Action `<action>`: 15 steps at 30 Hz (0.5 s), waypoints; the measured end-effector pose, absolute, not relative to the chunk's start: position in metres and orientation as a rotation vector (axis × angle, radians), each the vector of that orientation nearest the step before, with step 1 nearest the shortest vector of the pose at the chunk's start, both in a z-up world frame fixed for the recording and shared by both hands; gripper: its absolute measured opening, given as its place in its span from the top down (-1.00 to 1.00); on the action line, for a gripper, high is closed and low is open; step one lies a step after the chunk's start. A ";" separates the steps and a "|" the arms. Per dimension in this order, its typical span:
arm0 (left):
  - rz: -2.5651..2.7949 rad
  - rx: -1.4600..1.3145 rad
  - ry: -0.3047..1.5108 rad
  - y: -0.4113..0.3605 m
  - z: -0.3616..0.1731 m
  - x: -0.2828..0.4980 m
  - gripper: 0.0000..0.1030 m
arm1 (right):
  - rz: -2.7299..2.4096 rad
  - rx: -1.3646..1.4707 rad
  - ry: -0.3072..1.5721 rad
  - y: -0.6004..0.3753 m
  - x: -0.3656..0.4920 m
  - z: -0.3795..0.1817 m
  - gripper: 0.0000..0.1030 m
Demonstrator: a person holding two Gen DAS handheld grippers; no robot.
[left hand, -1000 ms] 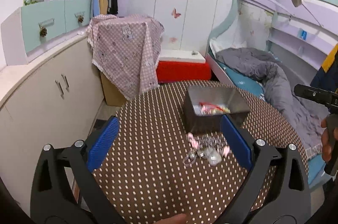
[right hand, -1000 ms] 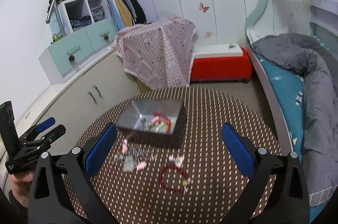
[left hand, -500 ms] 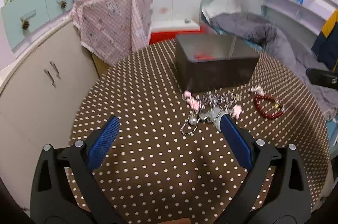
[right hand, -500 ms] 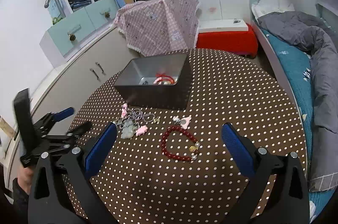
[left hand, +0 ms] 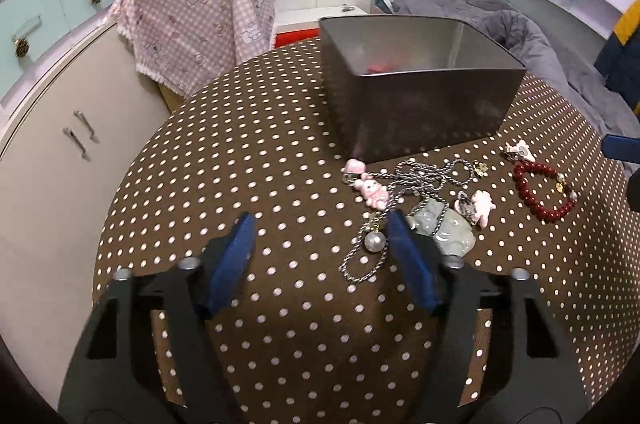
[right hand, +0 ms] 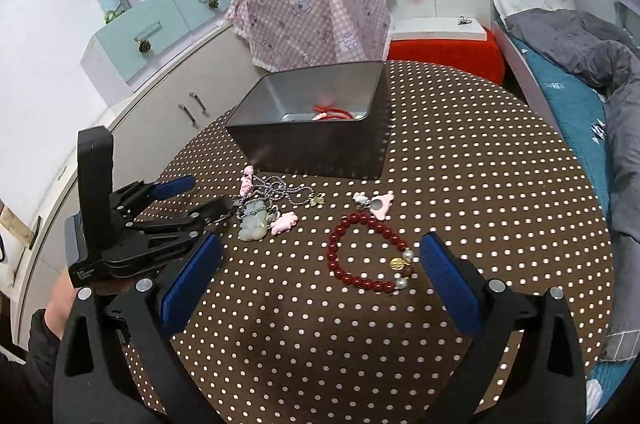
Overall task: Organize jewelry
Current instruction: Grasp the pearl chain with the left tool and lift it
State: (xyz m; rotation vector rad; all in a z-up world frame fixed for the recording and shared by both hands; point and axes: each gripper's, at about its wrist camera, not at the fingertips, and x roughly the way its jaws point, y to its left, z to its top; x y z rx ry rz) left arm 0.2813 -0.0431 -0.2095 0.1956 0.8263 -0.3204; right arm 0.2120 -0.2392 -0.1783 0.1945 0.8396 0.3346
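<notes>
A grey metal box (left hand: pixel 420 80) (right hand: pixel 316 120) stands on the dotted round table (left hand: pixel 256 152) with red jewelry inside. In front of it lie a silver chain (left hand: pixel 424 176) (right hand: pixel 280 190), a pale green pendant (left hand: pixel 448 230) (right hand: pixel 253 227), pink charms (left hand: pixel 370 186) (right hand: pixel 284 222) and a red bead bracelet (left hand: pixel 540 190) (right hand: pixel 366 252). My left gripper (left hand: pixel 320 238) is open, low over the table, its right finger beside the chain's pearl (left hand: pixel 375 241). My right gripper (right hand: pixel 316 264) is open and empty, just before the bracelet.
A pink checked cloth (left hand: pixel 200 16) covers something behind the table. White cabinets (left hand: pixel 52 144) run along the left. A red and white box (right hand: pixel 440 44) sits on the floor, and a bed with a grey duvet (right hand: pixel 580 36) lies at the right.
Both grippers have come down and forward toward the jewelry. The left jaws have narrowed from wide open, and the left gripper now sits right beside the chain pile.
</notes>
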 end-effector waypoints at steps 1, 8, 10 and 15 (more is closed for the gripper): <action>-0.334 0.199 0.839 -0.045 -0.212 0.284 0.09 | 0.339 0.194 0.842 -0.238 0.213 -0.179 -0.86; -0.429 0.152 0.848 -0.043 -0.210 0.283 0.79 | 0.374 0.179 0.857 -0.224 0.216 -0.185 -0.86; -0.441 0.124 0.836 -0.039 -0.207 0.281 0.79 | 0.383 0.173 0.864 -0.220 0.217 -0.187 -0.86; -0.453 0.092 0.833 -0.028 -0.205 0.276 0.79 | 0.399 0.171 0.878 -0.213 0.218 -0.192 -0.86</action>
